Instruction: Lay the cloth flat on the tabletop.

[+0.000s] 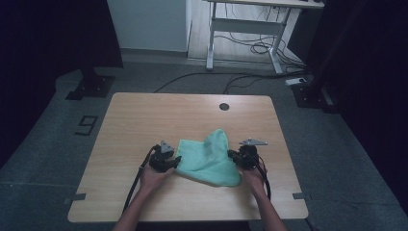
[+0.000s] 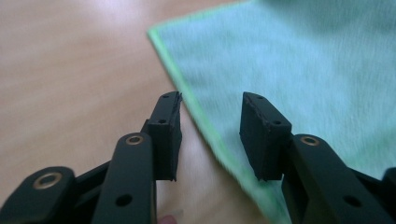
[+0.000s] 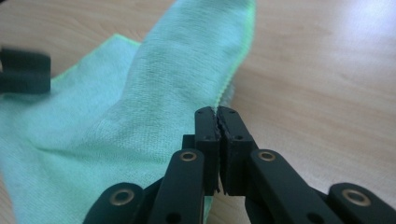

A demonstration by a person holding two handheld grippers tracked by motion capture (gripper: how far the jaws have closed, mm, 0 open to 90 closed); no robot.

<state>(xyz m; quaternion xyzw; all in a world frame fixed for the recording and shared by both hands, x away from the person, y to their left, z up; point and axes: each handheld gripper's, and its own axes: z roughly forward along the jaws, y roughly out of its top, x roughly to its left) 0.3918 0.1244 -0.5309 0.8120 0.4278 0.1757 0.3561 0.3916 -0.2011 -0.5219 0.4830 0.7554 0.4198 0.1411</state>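
Note:
A mint-green cloth (image 1: 209,161) lies rumpled on the wooden table (image 1: 159,115), slightly front of centre, with one fold peaking toward the back. My left gripper (image 1: 177,161) rests at the cloth's left edge. In the left gripper view, its jaws (image 2: 212,100) stand open, and the bright hem of the cloth (image 2: 303,56) runs on the table between them. My right gripper (image 1: 232,155) is at the cloth's right side. In the right gripper view it (image 3: 217,112) is shut on the hem of the cloth (image 3: 140,116), which rises as a ridge away from the tips.
A round cable hole (image 1: 224,106) sits near the table's far edge. Beyond the table are a white desk frame (image 1: 245,33), floor cables (image 1: 260,48) and black stand bases (image 1: 91,86). Bare wood surrounds the cloth on all sides.

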